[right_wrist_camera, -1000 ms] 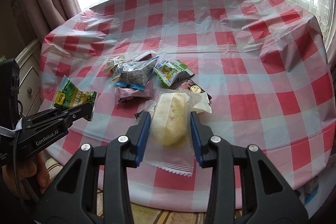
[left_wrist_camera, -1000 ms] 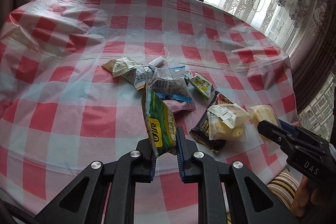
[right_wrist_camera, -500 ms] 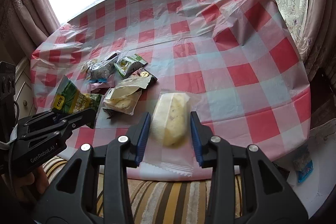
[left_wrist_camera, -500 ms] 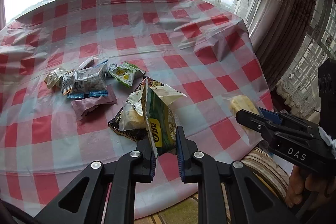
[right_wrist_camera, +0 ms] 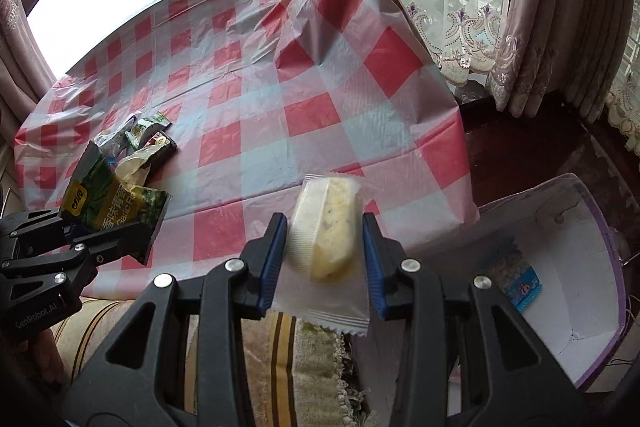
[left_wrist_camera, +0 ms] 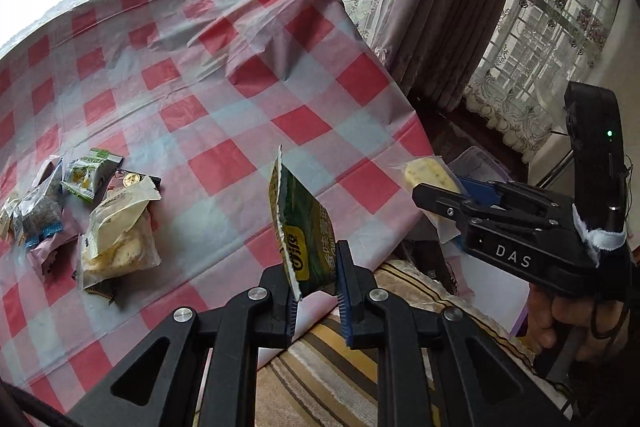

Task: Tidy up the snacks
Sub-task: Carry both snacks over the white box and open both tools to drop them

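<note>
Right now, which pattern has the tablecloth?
Red and white checks on the tablecloth, clearest in the right wrist view.

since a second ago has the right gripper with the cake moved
Yes. The right gripper carried the cake rightward off the snack pile, past the table edge toward the box.

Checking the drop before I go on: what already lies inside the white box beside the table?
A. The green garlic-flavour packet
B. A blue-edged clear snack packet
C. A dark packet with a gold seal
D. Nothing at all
B: the right wrist view shows a blue-edged clear snack packet lying inside the white box.
</note>
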The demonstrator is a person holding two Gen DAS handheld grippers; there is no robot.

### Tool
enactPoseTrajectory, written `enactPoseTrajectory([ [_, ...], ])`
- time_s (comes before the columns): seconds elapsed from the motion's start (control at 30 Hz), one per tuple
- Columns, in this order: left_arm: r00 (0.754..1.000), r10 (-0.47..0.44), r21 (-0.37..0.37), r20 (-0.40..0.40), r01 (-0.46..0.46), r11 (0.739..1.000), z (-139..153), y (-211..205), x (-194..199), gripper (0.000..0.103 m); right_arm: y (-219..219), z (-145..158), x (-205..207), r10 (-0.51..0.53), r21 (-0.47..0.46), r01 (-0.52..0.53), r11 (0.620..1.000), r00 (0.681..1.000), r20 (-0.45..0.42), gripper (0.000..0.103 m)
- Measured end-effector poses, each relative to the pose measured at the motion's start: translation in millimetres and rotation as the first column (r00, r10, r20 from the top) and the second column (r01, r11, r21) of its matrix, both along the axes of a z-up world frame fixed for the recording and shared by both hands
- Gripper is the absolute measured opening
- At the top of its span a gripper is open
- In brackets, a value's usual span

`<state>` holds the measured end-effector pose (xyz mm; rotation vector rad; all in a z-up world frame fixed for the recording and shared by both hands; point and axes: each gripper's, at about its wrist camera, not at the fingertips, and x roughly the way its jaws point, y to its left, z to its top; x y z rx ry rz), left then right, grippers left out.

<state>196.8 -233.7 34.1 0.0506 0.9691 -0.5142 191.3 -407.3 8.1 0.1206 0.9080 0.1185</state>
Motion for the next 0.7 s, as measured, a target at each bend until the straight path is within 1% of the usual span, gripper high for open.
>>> enactPoseTrajectory([
  [0.1, 0.998, -0.058, -0.017, -0.032, 0.058, 0.998, -3.2, -23.0, -1.7, 0.017, -18.5, -5.5, -6.3, -0.034, -0.012, 0.034, 0.999, 0.999, -0.017, 0.041],
  [0.3, 0.985, -0.141, -0.069, -0.102, 0.134, 0.989, -10.5, -61.5, -3.5, 0.017, -53.1, -13.0, -17.8, -0.096, -0.032, 0.095, 0.995, 0.994, -0.043, 0.041],
  [0.47, 0.967, -0.182, -0.139, -0.176, 0.159, 0.977, -18.0, -86.3, -4.5, 0.017, -78.0, -18.5, -22.5, -0.146, -0.049, 0.143, 0.989, 0.987, -0.063, 0.041],
  [0.7, 0.947, -0.217, -0.162, -0.239, 0.181, 0.97, -26.5, -115.1, -8.8, 0.018, -104.8, -29.4, -27.6, -0.202, -0.075, 0.195, 0.978, 0.973, -0.107, 0.042],
])
